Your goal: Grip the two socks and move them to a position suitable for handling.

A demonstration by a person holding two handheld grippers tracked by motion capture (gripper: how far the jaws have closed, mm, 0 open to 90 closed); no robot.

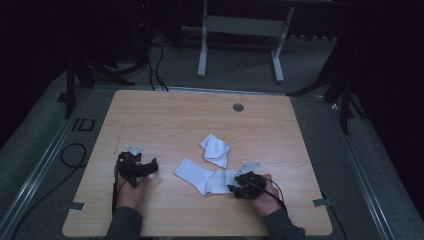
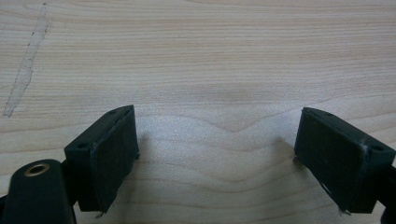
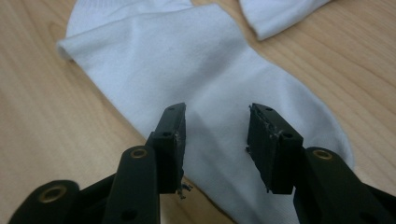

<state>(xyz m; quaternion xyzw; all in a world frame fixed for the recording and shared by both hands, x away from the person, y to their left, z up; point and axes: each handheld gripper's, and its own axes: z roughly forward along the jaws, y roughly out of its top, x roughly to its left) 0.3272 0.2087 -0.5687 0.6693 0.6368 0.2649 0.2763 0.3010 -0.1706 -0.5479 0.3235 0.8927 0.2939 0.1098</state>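
Item one: wooden table [image 1: 165,115], which I see from above with bare board across its far half and a round grommet [image 1: 238,107] near the far edge. Nothing stands between my tools and the cloth.

Item two: second sock [image 1: 215,149], white, folded small, lying just beyond the long one and apart from it; its edge shows at the top of the right gripper view [image 3: 275,14].

Item three: open room. Wide bare wood to the left and far side; the near edge of the table runs close under both hands.

Item four: long white sock [image 1: 202,176], flat on the near middle of the table, long axis running from far-left to near-right, one end toward my left gripper [image 1: 141,168], the other under my right gripper [image 1: 240,186].

Item five: left gripper, jaws wide apart over bare wood, nothing between them.

Item six: right gripper [image 3: 216,140], jaws apart, poised over the sock, not pressing it.
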